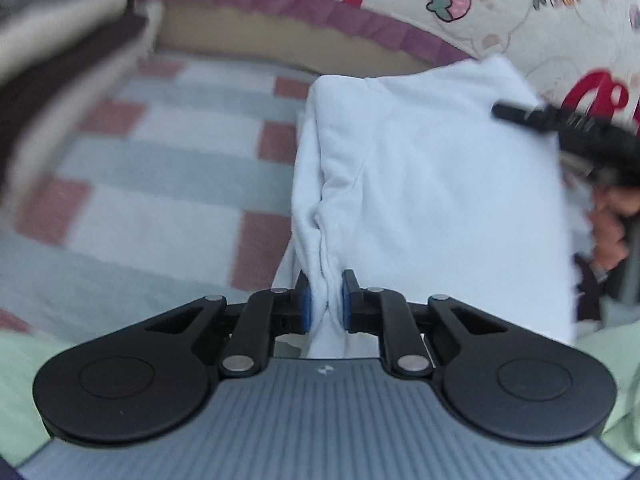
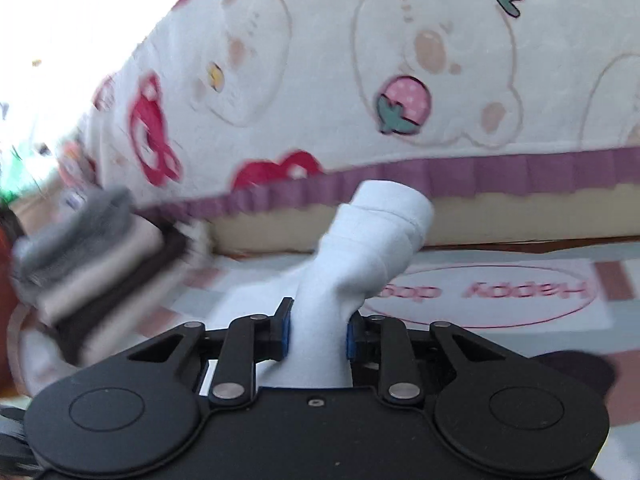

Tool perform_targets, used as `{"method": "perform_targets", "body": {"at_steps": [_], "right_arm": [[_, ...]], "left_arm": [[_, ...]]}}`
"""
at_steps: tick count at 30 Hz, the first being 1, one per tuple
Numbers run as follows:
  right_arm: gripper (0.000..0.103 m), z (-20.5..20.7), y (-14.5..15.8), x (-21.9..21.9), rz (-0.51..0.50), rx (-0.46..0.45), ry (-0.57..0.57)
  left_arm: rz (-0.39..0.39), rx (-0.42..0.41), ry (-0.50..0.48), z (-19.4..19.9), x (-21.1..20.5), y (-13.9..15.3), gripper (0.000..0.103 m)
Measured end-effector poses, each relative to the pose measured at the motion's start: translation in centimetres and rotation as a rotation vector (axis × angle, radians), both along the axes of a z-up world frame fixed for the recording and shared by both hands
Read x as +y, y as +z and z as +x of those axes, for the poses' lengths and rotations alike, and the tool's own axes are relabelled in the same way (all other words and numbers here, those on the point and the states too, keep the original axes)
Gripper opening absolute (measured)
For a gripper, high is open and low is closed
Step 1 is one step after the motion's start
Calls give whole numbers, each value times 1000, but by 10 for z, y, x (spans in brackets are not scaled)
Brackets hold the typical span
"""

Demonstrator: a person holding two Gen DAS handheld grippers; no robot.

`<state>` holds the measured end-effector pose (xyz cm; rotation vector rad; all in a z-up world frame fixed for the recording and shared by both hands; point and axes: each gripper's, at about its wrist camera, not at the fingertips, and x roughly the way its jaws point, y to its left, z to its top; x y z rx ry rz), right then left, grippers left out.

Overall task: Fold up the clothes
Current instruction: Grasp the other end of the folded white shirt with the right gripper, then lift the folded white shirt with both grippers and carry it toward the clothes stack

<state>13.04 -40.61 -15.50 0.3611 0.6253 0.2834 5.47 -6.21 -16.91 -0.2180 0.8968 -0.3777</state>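
White garment (image 1: 432,184), already doubled into a thick bundle, is being held above the checked bed cover (image 1: 168,152) by left tool (image 1: 326,300) and right tool (image 2: 318,330), both clamped on its cloth; stack of folded clothes (image 2: 100,256) is lying nearby; setting-down is judged outstanding.

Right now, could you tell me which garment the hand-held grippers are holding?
The white garment; both grippers pinch it, unlike the folded stack lying untouched.
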Motion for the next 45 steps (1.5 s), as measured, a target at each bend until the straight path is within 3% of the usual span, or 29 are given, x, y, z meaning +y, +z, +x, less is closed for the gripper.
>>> {"method": "perform_targets", "body": {"at_steps": [2, 4, 6, 8, 11, 13, 14, 15, 16, 17, 18, 21, 27, 31, 36, 41, 45], "right_arm": [[29, 2, 3, 2, -74, -1, 2], [34, 5, 5, 3, -138, 1, 3], [39, 3, -6, -10, -55, 38, -25], [55, 2, -16, -25, 57, 94, -40], [63, 3, -35, -39, 181, 207, -29], [67, 2, -46, -45, 277, 222, -38], [67, 1, -51, -48, 325, 230, -42], [66, 0, -56, -50, 366, 234, -44], [51, -1, -54, -45, 355, 210, -32], [40, -1, -52, -39, 344, 187, -20], [37, -3, -49, -33, 328, 160, -7], [32, -13, -14, -15, 221, 38, 45], [31, -35, 84, 33, 11, -174, 167], [31, -46, 144, 73, -61, -285, 265], [30, -40, 200, 139, -42, -334, 396], [30, -24, 260, 226, 19, -373, 606], [30, 7, 312, 303, 113, -411, 726]], "left_arm": [[-22, 37, 6, 5, 1, -7, 17], [-42, 70, 9, 10, 2, -12, 27], [-58, 79, -5, 15, 1, -15, 31], [-73, 89, -18, 19, 0, -17, 35], [-95, 103, -39, 25, -2, -20, 42], [-110, 112, -53, 29, -3, -22, 42], [-118, 117, -59, 31, -3, -23, 40], [-126, 122, -66, 33, -3, -24, 25], [-121, 115, -75, 33, -5, -24, 12], [-82, 77, -87, 29, -11, -21, 12], [-42, 38, -98, 25, -16, -17, 11], [66, -77, -103, 9, -27, -3, 11], [87, -214, -40, -15, -13, 44, 11], [116, -283, 23, -35, 17, 86, 11], [188, -341, 137, -63, 82, 145, 11], [299, -423, 267, -95, 166, 213, 11], [378, -465, 346, -79, 228, 262, 12]]}}
